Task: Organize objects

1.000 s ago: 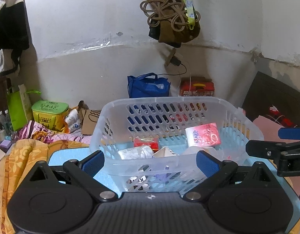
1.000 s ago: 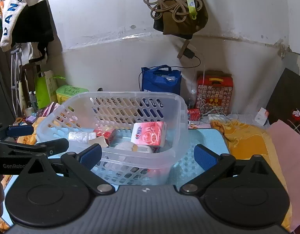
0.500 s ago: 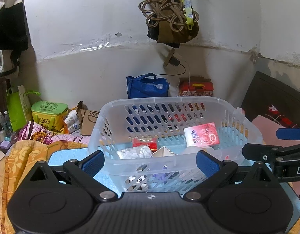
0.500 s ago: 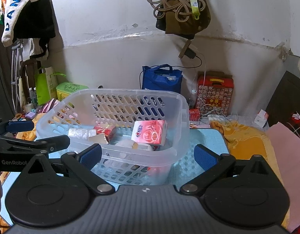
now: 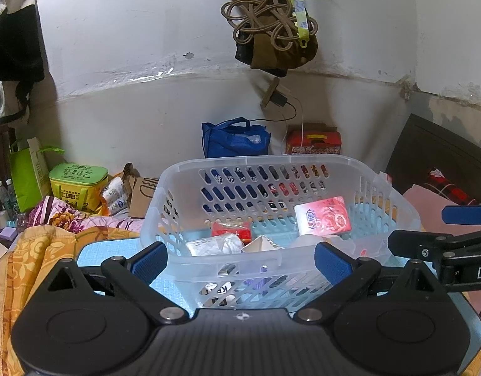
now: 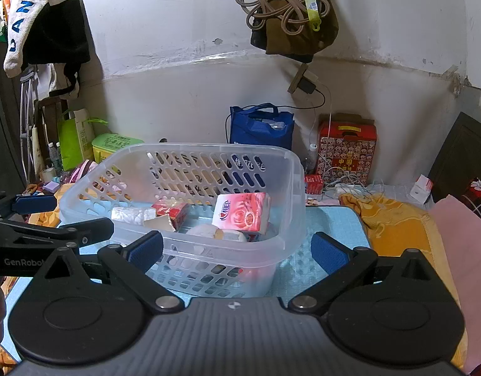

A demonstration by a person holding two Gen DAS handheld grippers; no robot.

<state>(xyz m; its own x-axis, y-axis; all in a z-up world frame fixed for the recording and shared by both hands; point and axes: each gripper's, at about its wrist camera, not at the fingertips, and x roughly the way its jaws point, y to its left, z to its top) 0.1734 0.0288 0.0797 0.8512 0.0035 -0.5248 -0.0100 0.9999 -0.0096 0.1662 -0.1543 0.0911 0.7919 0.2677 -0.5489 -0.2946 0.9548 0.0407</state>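
Both the left gripper [image 5: 240, 263] and right gripper [image 6: 237, 250] hover level, spread wide and released, before the basket [image 6: 290, 169].

Clear slotted basket [image 5: 303, 164], pink rose-printed tissue pack [image 6: 242, 211], red box [image 6: 171, 211], pale blue mat [image 6: 328, 219], royal blue bag [image 5: 235, 139], green tin [image 5: 77, 180], orange floral blanket [image 5: 30, 250]

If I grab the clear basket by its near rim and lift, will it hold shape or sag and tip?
The basket looks like thin, perforated translucent plastic, so the rim will likely flex a little. Its load seems light: a pink tissue pack, a small red box and wrapped bits. A one-sided lift would probably tilt it and slide them; gripping both sides seems safer.
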